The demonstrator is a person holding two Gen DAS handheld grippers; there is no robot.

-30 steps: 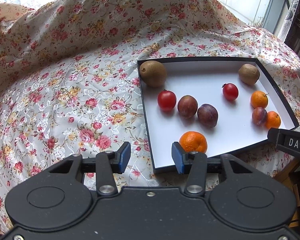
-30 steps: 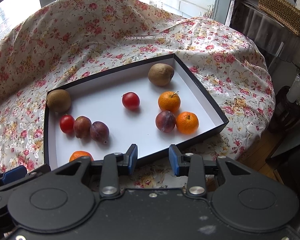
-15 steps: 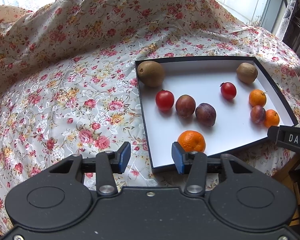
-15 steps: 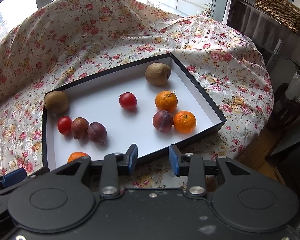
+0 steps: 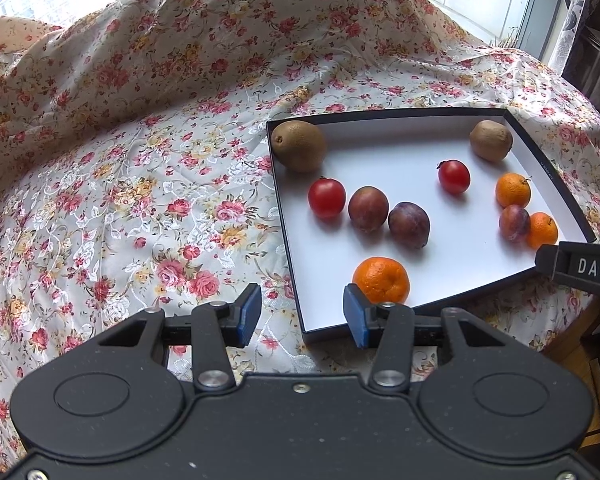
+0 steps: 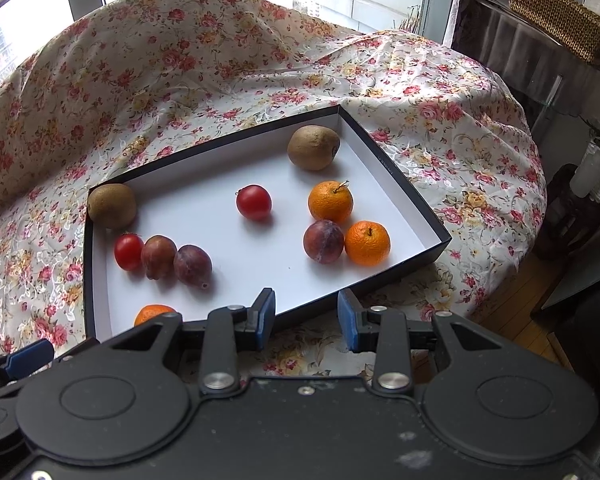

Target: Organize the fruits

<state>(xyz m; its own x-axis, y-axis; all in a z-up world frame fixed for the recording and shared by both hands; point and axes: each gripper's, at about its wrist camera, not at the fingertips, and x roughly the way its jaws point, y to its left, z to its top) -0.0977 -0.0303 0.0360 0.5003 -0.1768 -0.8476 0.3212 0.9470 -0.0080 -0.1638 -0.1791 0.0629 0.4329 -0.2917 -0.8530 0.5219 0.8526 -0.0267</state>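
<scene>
A black-walled white tray (image 5: 548,168) (image 6: 396,176) lies on a floral cloth and holds scattered fruit. Two kiwis (image 5: 299,145) (image 5: 491,140), two tomatoes (image 5: 327,197) (image 5: 454,176), three plums, two of them (image 5: 368,208) (image 5: 409,224) side by side, and three mandarins (image 5: 381,280) (image 5: 513,190) (image 5: 543,230) are in it. My left gripper (image 5: 302,314) is open and empty, over the tray's near left corner. My right gripper (image 6: 306,314) is open and empty, just short of the tray's near edge. A plum (image 6: 323,241) touches a mandarin (image 6: 367,243).
The floral cloth (image 5: 140,184) rises in folds behind the tray. A wicker basket (image 6: 556,12) sits on a shelf at the right. Wooden floor (image 6: 512,300) lies below the table's right edge. The right gripper's body (image 5: 580,270) shows at the left wrist view's right edge.
Both grippers have drawn back and risen slightly; the tray sits a little farther away in both views. The fruit has not moved. Both grippers stay open.
</scene>
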